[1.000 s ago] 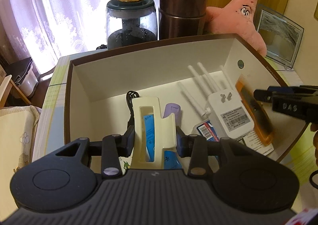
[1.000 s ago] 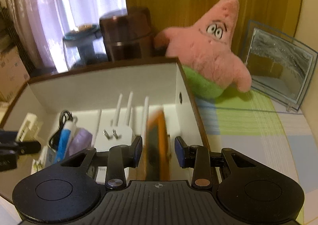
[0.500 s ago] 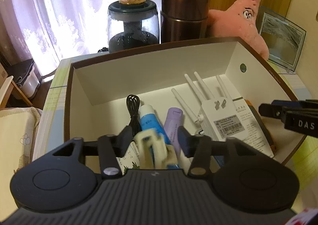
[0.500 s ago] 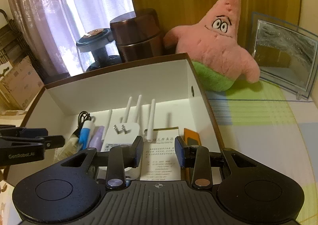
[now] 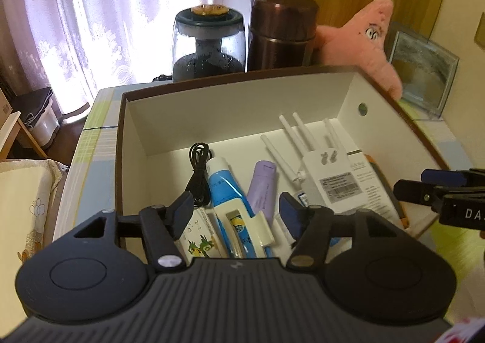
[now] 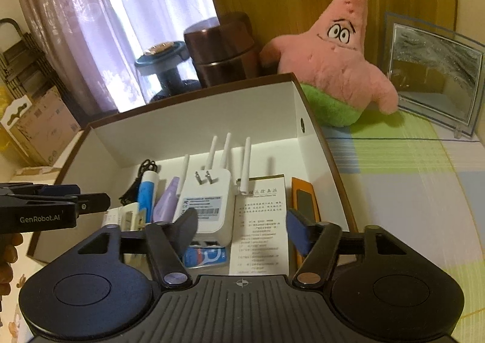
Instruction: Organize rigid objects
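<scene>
Left gripper [image 5: 236, 206] jaws opening, nothing pressed between pads; a second ago they clamped cream plastic holder [image 5: 242, 221], now released and lying in box [image 5: 212, 106] near edge, atop blue tube [image 5: 224, 185]. Right gripper [image 6: 241, 224] jaws opening, empty; earlier it gripped orange case [image 6: 304, 206] upright, now case lies flat along box's right wall, beside paper leaflet [image 6: 263, 221]. White router [image 6: 206, 206] mid-box, antennas toward far wall; purple tube [image 5: 262, 188] between blue tube and router. Black cable [image 5: 198, 173] left of blue tube.
</scene>
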`<state>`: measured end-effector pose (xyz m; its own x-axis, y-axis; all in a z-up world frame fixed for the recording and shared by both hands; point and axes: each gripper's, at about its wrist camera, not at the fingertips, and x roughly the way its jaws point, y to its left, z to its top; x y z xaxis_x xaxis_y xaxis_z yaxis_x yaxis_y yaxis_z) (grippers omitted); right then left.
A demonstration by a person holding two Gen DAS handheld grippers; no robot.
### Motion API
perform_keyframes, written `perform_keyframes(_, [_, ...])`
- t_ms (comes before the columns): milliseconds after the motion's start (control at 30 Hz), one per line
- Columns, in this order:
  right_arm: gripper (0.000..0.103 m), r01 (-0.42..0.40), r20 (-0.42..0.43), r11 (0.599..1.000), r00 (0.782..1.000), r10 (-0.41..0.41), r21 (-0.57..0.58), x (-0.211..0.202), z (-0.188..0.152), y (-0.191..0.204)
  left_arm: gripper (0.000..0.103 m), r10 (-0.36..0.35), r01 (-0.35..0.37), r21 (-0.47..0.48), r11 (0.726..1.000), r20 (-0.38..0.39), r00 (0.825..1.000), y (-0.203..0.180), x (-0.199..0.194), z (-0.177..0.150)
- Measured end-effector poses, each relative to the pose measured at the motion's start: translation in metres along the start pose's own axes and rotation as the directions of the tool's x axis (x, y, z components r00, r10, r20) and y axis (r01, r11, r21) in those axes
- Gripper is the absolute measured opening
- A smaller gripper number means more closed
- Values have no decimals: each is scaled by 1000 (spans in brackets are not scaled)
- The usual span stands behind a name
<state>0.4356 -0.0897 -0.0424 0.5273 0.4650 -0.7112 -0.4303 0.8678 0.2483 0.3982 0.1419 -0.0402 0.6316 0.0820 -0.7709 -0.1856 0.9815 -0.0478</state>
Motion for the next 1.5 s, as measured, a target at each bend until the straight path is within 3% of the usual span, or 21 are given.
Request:
perform_keyframes(333, [70, 22, 71, 998, 997, -18, -59, -48, -19, 10, 76, -22, 28, -47, 998, 129, 991, -11, -73, -25])
perform_keyframes(567, [70, 52, 96, 992, 994, -41, -113, -84, -47, 18, 81, 36, -31, -34, 999, 168, 985, -34, -123, -61])
perform_keyframes(767, [70, -20, 86, 997, 996, 27, -73, -115, -68, 18, 81, 94, -89, -46, 995, 122, 988, -54, -154, -97])
perform_keyframes(967, [70, -80, 46, 994, 995, 84, -73, -141, -89, 23, 80, 109, -101, -90, 991, 92, 990, -65, -182, -131])
perform_keyframes(1233, [70, -67, 18, 995, 997, 68, -77, -174, -128, 40, 80, 82, -75, -98, 992, 74, 994, -68, -216, -166])
perform_keyframes(1500, [70, -23, -8, 999, 1000, 22, -28, -208, -178, 65, 79, 40, -39, -48, 998, 22, 999, -60, -244, -205])
